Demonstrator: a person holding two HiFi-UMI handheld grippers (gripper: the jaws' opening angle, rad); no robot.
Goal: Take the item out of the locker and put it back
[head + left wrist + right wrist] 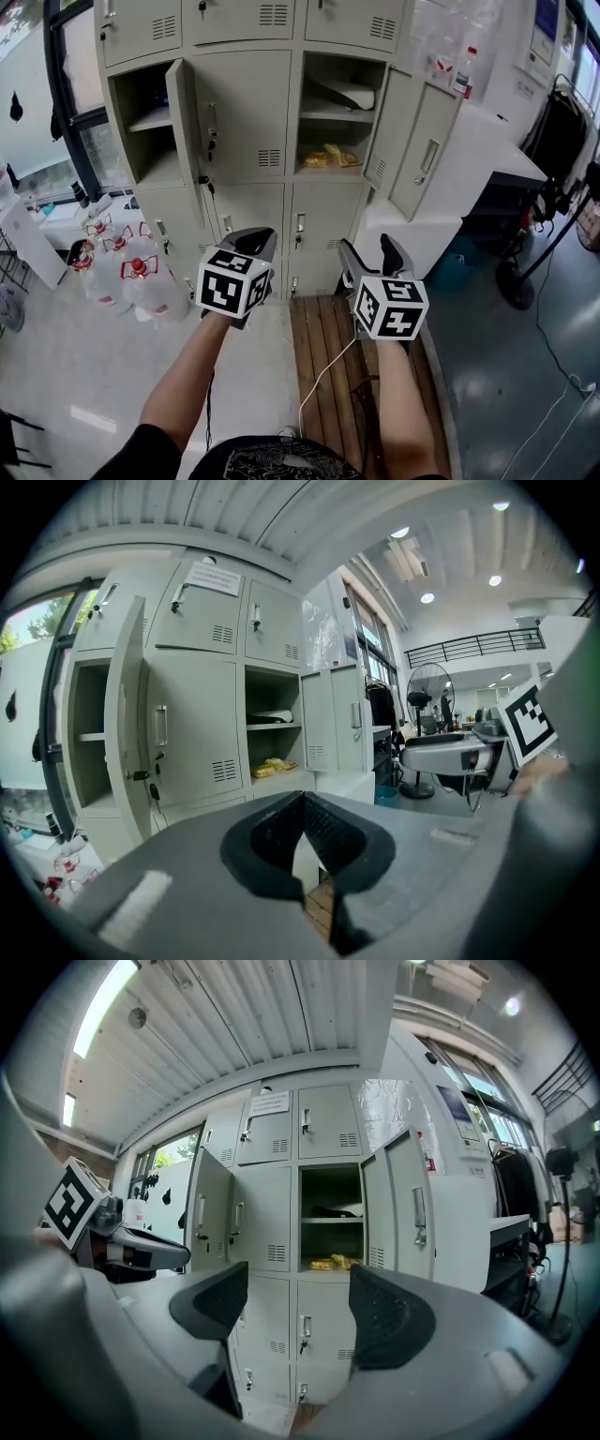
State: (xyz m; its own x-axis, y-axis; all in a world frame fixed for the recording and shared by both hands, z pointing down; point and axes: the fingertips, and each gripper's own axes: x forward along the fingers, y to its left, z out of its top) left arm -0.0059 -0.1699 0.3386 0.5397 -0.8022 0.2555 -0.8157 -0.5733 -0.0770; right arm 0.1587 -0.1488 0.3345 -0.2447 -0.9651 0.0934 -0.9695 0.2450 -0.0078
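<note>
A yellow packet (329, 157) lies on the lower shelf of the open grey locker (343, 112), and something white (349, 93) rests on the shelf above it. In the gripper views the yellow packet (272, 766) (330, 1263) shows small and far ahead. My left gripper (251, 246) is held low in front of the lockers, well short of them; its pads (323, 827) meet with nothing between them. Beside it my right gripper (371, 255) stands open and empty, its pads (389, 1318) spread wide and framing the open locker.
A second locker (148, 122) at the left stands open with its door (187, 141) swung out; the right locker's door (424, 150) hangs open too. Shrink-wrapped water bottles (122, 270) sit on the floor at the left. A wooden bench (323, 361) lies below me, with a white cable (319, 384) across it.
</note>
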